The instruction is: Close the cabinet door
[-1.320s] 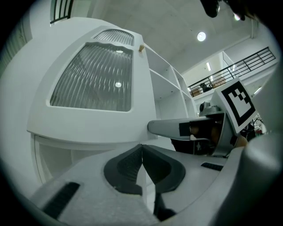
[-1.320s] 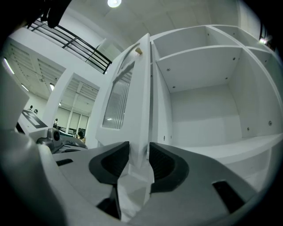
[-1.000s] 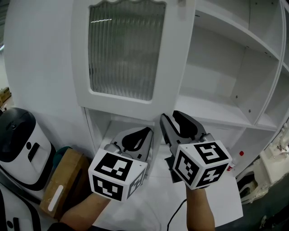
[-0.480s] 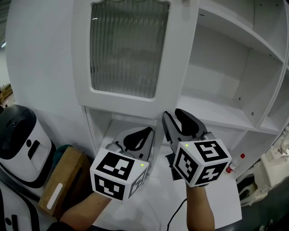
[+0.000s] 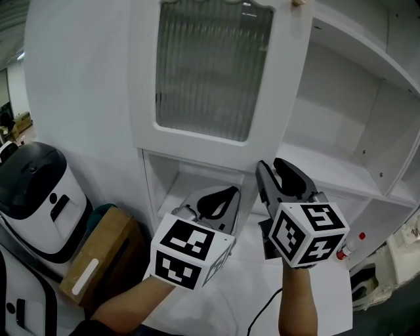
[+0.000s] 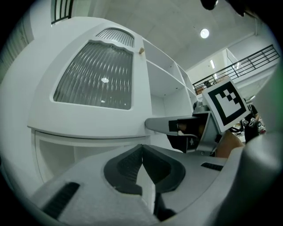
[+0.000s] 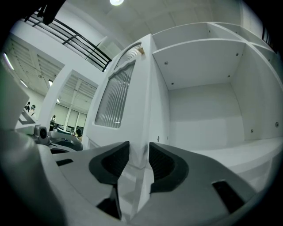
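Our right tool (image 7: 139, 149) is clamped on the free edge of the cabinet door (image 5: 147, 85), down near its lower corner; in the right gripper view the white edge fills the gap between the two dark pads. Our left tool (image 6: 142, 148) has its jaws pressed together with nothing between them. In the head view it sits just left of the right tool, below the door's bottom rail and in front of the lower open compartment (image 5: 177, 187).

We see the door swung wide open, standing out from the cabinet (image 5: 341, 111) with its ribbed glass pane (image 5: 210, 72) facing us. A small wooden knob (image 5: 298, 2) shows at the door's top corner. To the right of the door, the cabinet's bare white shelves (image 5: 328, 172) are exposed.

Left of the cabinet stands a white and black appliance (image 5: 33, 197), with a brown cardboard box (image 5: 98, 256) just beside it. A bottle with a red cap (image 5: 351, 241) stands low on the right.
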`<state>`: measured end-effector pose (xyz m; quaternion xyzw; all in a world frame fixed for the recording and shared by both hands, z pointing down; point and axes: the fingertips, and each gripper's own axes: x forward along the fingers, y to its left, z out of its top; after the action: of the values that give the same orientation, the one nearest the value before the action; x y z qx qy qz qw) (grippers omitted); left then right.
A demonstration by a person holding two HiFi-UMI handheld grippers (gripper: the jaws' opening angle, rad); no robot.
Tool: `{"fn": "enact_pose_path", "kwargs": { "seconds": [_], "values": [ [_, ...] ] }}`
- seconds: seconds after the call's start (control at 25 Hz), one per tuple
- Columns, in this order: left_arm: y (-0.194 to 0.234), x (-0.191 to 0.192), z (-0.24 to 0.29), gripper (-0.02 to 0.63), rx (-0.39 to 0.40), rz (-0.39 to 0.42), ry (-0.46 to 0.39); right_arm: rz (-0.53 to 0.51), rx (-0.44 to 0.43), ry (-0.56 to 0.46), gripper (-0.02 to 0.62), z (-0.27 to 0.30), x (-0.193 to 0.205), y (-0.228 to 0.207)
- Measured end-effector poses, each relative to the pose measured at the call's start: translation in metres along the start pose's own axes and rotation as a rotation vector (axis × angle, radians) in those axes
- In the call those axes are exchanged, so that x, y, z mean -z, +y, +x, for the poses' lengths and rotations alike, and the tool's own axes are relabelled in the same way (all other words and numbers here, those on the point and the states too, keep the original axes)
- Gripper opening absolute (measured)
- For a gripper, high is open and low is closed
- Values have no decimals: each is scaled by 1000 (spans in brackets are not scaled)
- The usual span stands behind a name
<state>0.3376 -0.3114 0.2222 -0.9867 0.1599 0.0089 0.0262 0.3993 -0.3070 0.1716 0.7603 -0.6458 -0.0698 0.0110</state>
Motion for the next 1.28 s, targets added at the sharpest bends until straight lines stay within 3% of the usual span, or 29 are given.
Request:
{"fn": "enact_pose_path", "kwargs": {
  "seconds": [0.68,1.28],
  "values": [
    [8,-7,-37,12,-1,-10,7,-24,94,7,115,-18,-6,7],
    [18,-12,-94,11,22,-34,14,-20,100,52,69,-52,2,83]
  ]
}}
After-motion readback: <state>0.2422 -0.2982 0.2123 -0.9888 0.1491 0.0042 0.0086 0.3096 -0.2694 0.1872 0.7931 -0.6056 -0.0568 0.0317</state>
